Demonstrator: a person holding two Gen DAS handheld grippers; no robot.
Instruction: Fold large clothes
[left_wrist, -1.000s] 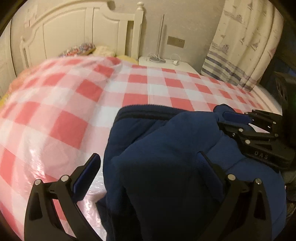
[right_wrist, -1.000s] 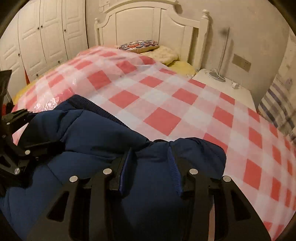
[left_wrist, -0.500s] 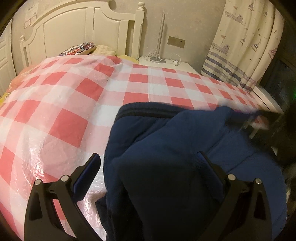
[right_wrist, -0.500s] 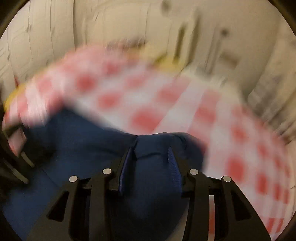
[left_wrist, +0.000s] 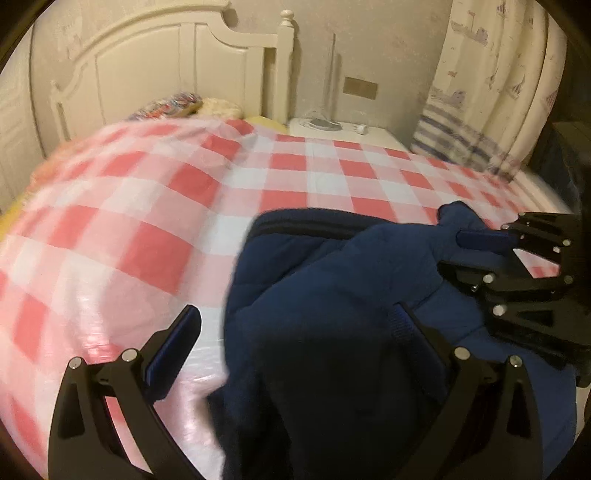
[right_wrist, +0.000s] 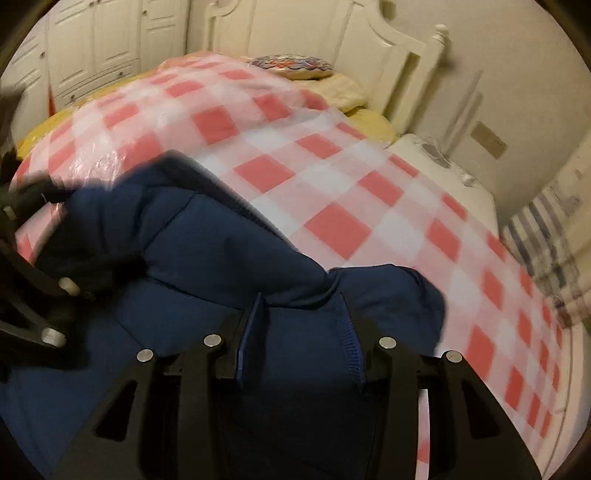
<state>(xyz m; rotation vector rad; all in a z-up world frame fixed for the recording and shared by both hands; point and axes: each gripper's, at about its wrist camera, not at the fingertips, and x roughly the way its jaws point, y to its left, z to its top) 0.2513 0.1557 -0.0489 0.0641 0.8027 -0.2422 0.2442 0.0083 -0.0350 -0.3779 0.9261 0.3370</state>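
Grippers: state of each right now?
Left tool: open, blue garment between its fingers, not clamped.
Right tool: shut on the blue garment.

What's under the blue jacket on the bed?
The blue jacket lies on a red-and-white checked cover with a glossy plastic sheen. Whether anything else sits beneath the jacket cannot be seen; the fabric hides it.

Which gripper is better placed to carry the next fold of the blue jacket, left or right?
Probably the right gripper: it is clamped on a bunch of the blue jacket. The left gripper sits wide open, gripping nothing.
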